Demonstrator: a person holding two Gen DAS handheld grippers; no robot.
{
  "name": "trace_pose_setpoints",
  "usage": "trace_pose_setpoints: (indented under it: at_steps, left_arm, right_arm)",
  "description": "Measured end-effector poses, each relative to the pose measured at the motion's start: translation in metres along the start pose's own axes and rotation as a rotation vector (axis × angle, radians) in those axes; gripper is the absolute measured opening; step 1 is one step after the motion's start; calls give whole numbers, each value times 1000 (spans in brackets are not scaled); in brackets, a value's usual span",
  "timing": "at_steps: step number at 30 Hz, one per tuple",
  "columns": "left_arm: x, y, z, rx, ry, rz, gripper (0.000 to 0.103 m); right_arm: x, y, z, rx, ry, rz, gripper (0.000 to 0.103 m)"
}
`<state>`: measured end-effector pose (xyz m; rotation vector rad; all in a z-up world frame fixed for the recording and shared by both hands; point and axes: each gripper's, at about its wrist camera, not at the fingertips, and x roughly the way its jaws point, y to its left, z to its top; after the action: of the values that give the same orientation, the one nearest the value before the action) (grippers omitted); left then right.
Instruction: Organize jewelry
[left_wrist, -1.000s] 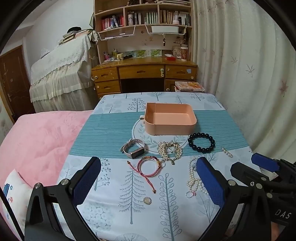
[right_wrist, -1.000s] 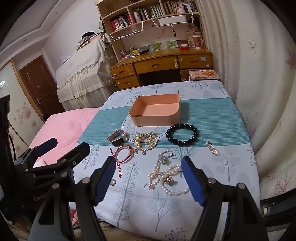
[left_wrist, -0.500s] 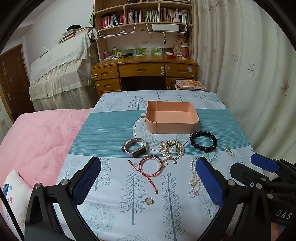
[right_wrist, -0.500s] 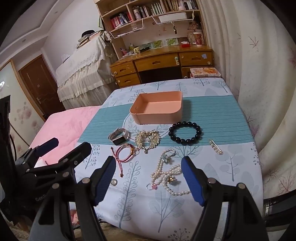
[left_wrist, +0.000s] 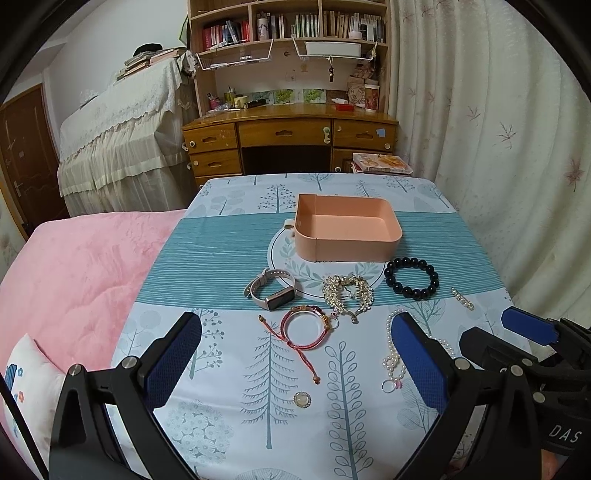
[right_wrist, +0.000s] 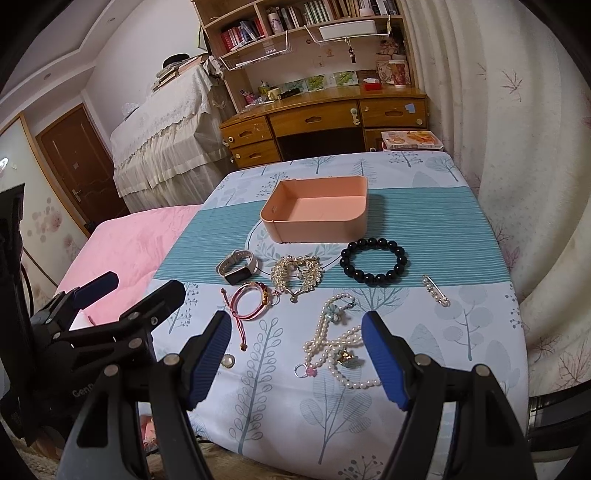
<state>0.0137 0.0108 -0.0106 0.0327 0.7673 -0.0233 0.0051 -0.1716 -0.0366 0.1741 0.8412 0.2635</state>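
An empty peach box (left_wrist: 347, 227) (right_wrist: 317, 210) sits mid-table. In front of it lie a watch (left_wrist: 271, 290) (right_wrist: 238, 266), a gold rhinestone piece (left_wrist: 347, 291) (right_wrist: 297, 273), a black bead bracelet (left_wrist: 410, 277) (right_wrist: 375, 261), a red cord bracelet (left_wrist: 303, 326) (right_wrist: 251, 304), a pearl necklace (left_wrist: 393, 354) (right_wrist: 334, 347), a pin (left_wrist: 462, 298) (right_wrist: 436, 290) and a round brooch (left_wrist: 302, 399) (right_wrist: 228, 360). My left gripper (left_wrist: 295, 363) is open above the near table edge. My right gripper (right_wrist: 297, 360) is open around the pearl necklace, above it.
The table (left_wrist: 221, 236) carries a tree-print cloth with a teal band. A pink bed (left_wrist: 74, 266) adjoins its left side. A curtain (left_wrist: 498, 147) hangs on the right. A wooden desk (left_wrist: 288, 140) with shelves stands behind.
Both grippers have drifted slightly back and up, so the table items sit a little farther ahead. Both stay open and nothing on the table has moved.
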Motion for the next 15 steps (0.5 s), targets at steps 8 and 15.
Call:
trace_pose_setpoints:
  at_steps: [8, 15]
  left_arm:
    - [2, 2, -2, 1, 1, -2, 101]
    - [2, 0, -2, 1, -2, 2, 101]
  right_arm:
    - [1, 2, -1, 2, 0, 6, 74]
    - [4, 6, -1, -2, -5, 9, 74]
